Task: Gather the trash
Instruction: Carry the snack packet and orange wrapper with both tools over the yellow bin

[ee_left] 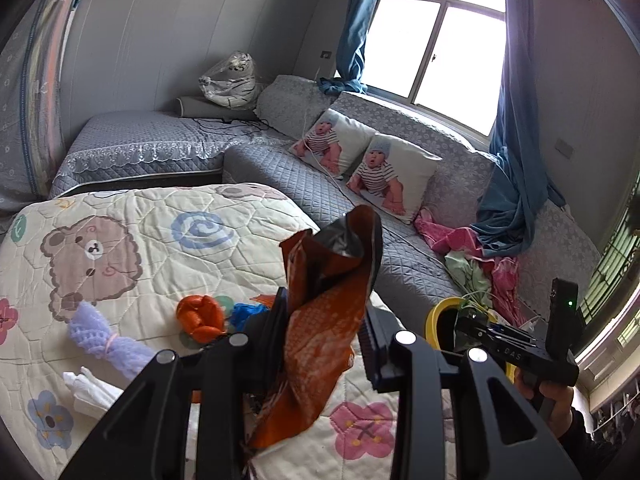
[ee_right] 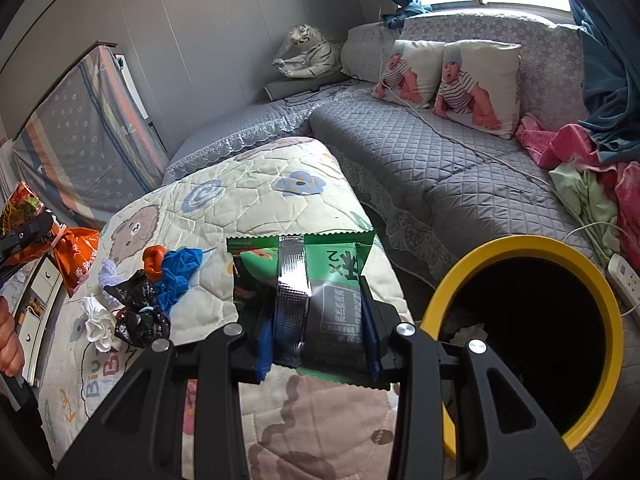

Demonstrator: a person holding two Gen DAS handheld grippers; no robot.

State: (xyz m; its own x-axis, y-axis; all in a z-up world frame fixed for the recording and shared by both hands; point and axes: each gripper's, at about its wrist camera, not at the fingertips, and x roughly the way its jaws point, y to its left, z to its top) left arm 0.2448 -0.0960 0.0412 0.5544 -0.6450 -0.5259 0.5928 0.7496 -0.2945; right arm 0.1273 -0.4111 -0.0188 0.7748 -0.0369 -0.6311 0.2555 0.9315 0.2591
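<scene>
My left gripper (ee_left: 324, 332) is shut on an orange snack bag (ee_left: 324, 312) and holds it upright above the quilt. My right gripper (ee_right: 318, 320) is shut on a green snack wrapper (ee_right: 320, 276), just left of the yellow-rimmed trash bin (ee_right: 436, 304). The bin also shows in the left wrist view (ee_left: 434, 316), behind the right gripper's body. The orange bag and left gripper appear at the far left of the right wrist view (ee_right: 72, 258). Loose trash lies on the quilt: an orange piece (ee_left: 200, 316), a blue glove (ee_right: 178, 272), a black bag (ee_right: 140, 308), white tissue (ee_right: 98, 322), a lilac net (ee_left: 100, 340).
The cartoon-print quilt (ee_left: 160, 240) covers a raised surface. A grey quilted sofa (ee_right: 460, 176) runs behind it with two baby-print pillows (ee_right: 448, 76), pink and green clothes (ee_right: 580, 176) and a white power strip (ee_right: 628, 280). A plush tiger (ee_right: 308, 56) sits in the corner.
</scene>
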